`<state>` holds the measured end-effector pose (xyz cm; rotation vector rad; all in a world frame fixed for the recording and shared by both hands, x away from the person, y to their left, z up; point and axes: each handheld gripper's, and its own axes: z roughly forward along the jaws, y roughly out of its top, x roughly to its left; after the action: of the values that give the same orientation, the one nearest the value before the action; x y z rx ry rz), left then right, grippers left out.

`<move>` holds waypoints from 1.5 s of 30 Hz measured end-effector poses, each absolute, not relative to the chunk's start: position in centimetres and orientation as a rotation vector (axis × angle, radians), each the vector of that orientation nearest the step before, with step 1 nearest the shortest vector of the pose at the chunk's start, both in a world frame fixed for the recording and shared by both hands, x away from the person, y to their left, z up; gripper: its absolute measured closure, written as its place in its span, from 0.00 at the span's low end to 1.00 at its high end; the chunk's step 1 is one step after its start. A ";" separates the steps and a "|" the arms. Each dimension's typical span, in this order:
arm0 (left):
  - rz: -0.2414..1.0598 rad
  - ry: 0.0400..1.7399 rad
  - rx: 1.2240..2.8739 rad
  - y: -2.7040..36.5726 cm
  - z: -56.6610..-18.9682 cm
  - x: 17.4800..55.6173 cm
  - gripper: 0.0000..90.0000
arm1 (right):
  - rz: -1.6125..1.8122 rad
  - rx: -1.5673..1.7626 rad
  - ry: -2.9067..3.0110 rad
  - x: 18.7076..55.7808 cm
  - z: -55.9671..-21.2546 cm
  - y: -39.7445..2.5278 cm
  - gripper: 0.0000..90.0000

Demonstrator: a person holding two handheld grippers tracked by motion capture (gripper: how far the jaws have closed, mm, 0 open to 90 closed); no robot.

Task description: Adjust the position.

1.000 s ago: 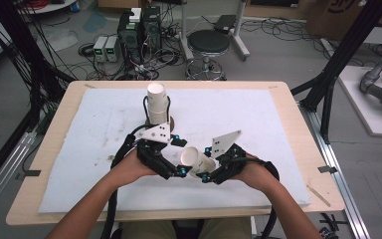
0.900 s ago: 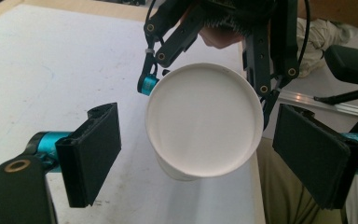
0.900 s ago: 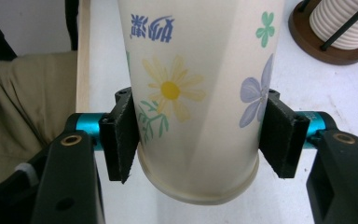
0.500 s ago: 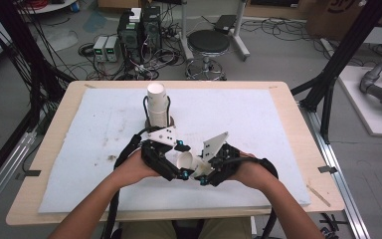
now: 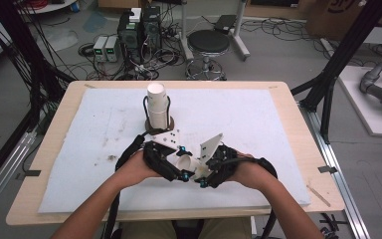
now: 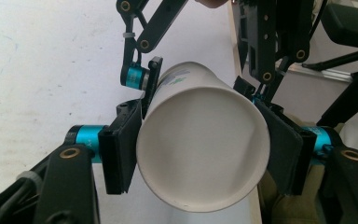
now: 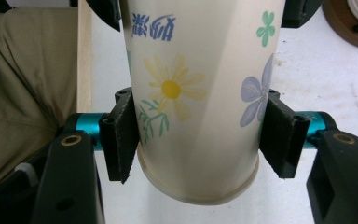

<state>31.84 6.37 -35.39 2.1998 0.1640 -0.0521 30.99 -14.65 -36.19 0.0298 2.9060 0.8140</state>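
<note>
Paper cup (image 5: 185, 162) w/ flower print hangs on its side just above the white mat (image 5: 278, 129), near the front edge, btwn my two grippers. My left gripper (image 6: 200, 156) pinches it at the closed base end, pads (image 6: 121, 154) pressed on both sides. My right gripper (image 7: 198, 140) pinches it near the rim, both pads (image 7: 121, 140) touching the wall. Further back on the mat, a stack of cups (image 5: 157, 105) stands upright on a brown round base w/ a wire frame around it. Mat covers a wood table (image 5: 303, 129); stool (image 5: 208, 42) & cables on the floor behind.
</note>
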 end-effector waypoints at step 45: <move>0.022 0.220 1.791 11.2 -37.0 30.8 0.42 | 1.643 0.399 2.479 29.6 -37.5 -21.7 0.22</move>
<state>30.83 11.25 -37.01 1.7906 0.2196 0.0220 29.65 -21.67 -37.53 0.3987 2.4791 1.6429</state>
